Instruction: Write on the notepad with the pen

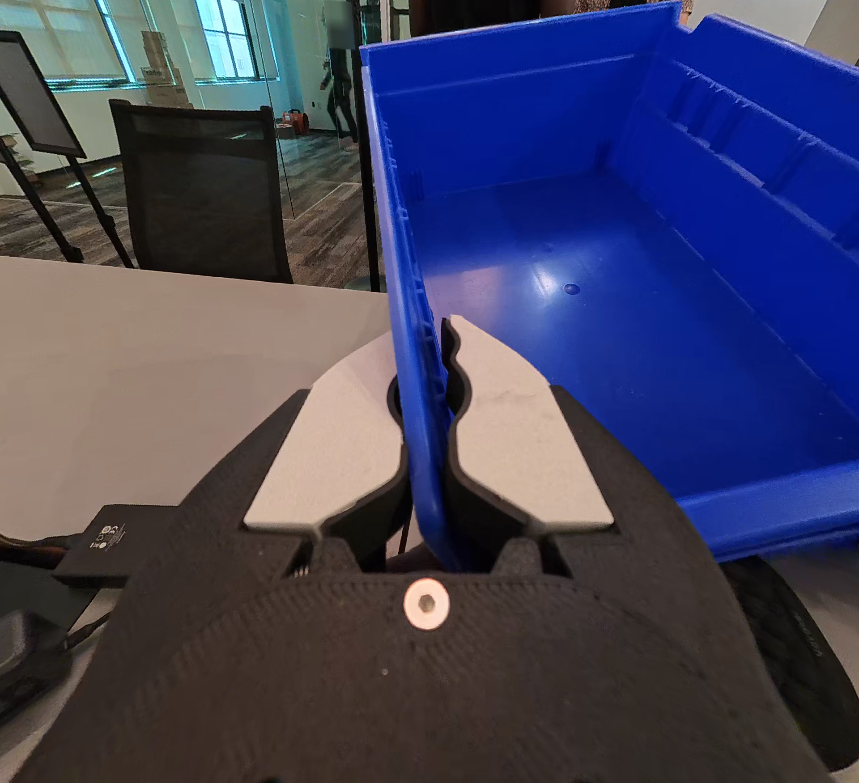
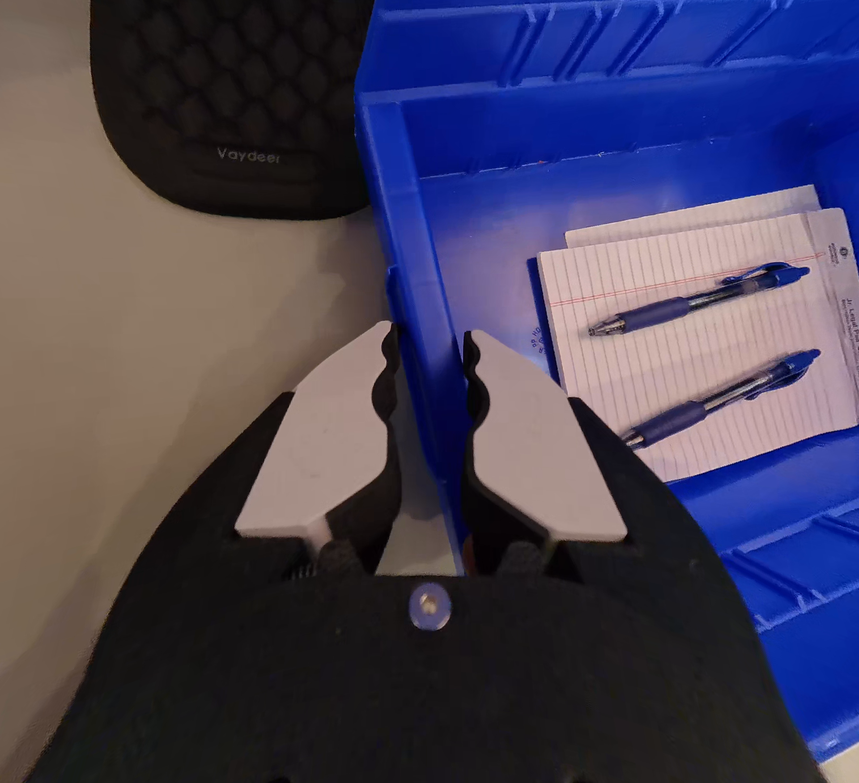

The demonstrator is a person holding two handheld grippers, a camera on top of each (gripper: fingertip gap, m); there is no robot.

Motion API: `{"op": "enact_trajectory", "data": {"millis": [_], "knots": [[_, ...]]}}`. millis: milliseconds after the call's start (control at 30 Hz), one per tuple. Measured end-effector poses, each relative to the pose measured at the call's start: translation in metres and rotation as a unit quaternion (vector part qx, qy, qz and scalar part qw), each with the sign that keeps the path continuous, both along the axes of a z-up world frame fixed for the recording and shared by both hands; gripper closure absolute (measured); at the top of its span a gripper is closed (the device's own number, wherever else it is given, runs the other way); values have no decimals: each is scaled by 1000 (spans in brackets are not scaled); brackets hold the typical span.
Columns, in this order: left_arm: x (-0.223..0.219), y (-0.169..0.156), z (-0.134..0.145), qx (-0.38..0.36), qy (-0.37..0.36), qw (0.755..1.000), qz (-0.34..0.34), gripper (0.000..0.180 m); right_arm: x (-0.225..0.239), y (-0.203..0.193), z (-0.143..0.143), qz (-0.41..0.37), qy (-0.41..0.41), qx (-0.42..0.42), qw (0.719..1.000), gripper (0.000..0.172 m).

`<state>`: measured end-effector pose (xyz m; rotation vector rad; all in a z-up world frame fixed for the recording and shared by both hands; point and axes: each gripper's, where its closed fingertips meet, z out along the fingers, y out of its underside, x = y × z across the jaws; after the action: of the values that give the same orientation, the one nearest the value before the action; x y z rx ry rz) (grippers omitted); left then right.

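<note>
Left hand-held gripper (image 1: 420,366) clamped on empty blue plastic bin's (image 1: 604,319) wall; right hand-held gripper (image 2: 430,342) gripping second blue plastic bin's (image 2: 404,212) wall. Risk: tilting, spilling lined white notepad (image 2: 650,342) and blue pens (image 2: 697,303).

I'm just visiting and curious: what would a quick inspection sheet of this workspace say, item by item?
Surface: pale table, mostly bare.
Job's things: lined notepad lies in a blue bin; two blue pens lie on it, untouched.
Clutter: a second, empty blue bin; black padded mat.
Grippers: left gripper clamps the empty bin's side wall; right gripper straddles the other bin's wall, both pads against it.
Cables: dark cable and black device at the table's near edge.
Surroundings: black chair, glass partition, windows, people standing behind.
</note>
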<state>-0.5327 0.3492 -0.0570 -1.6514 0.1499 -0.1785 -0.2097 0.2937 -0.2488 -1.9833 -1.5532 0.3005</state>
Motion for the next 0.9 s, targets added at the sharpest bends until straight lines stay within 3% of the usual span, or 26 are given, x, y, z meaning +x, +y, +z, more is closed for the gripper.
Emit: {"op": "enact_trajectory", "data": {"millis": [900], "knots": [[-15,-7,5,9,-9,1000,12,171,-22,76,-1,-93,-2,-5,996,145]]}}
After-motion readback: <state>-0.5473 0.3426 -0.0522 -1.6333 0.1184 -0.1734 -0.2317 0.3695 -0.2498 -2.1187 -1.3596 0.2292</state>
